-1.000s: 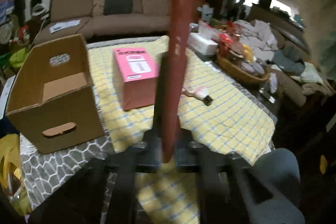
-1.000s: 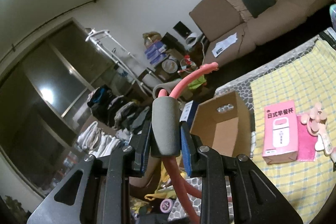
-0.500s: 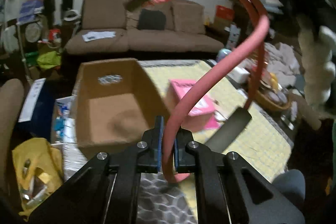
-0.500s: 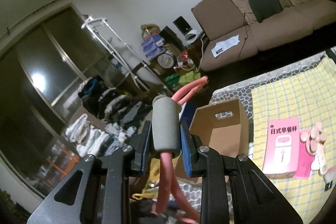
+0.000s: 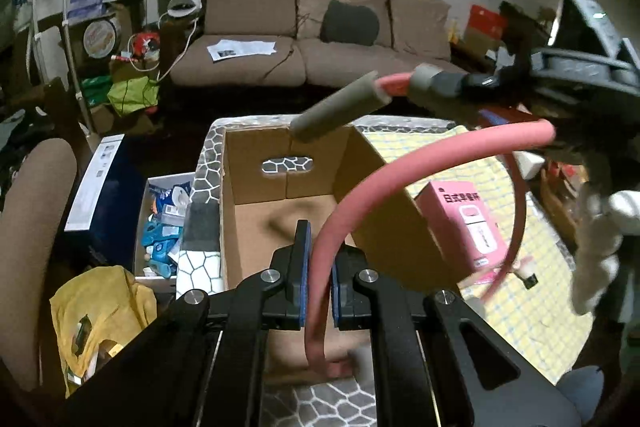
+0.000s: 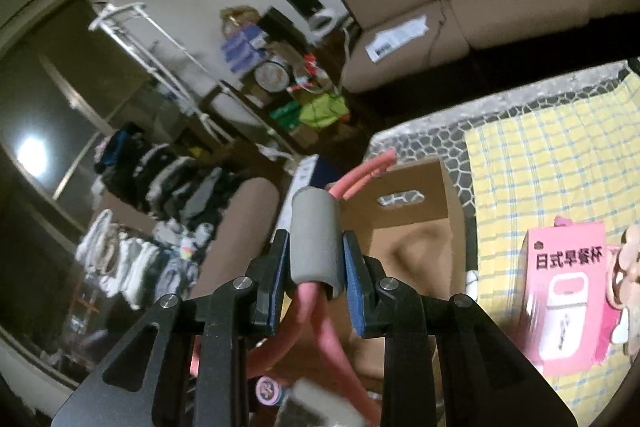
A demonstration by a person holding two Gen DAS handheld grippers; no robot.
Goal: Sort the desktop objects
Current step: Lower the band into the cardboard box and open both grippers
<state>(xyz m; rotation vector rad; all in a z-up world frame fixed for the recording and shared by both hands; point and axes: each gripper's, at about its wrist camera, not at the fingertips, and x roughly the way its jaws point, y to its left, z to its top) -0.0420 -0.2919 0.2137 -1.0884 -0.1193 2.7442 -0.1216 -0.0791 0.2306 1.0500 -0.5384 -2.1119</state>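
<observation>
A pink rubber exercise tube (image 5: 400,171) with grey foam handles is held between both grippers above an open cardboard box (image 5: 280,211). My left gripper (image 5: 319,291) is shut on the pink tube, just over the box's near side. One grey foam handle (image 5: 340,111) sticks out over the box's far wall. In the right wrist view my right gripper (image 6: 316,279) is shut on the other grey foam handle (image 6: 316,247), with pink tubing (image 6: 332,343) hanging below it over the cardboard box (image 6: 416,223). The right gripper also shows at the left wrist view's upper right.
A pink carton (image 5: 466,223) with Japanese print stands on the yellow checked cloth (image 5: 520,307) right of the box. A pink hand fan (image 6: 624,267) lies beyond it. A brown sofa (image 5: 304,27) is behind, clutter and a yellow bag (image 5: 100,311) lie left.
Both grippers have swung left, from over the yellow cloth to above the cardboard box, carrying the tube. The right gripper has come lower and the box looks larger in both views.
</observation>
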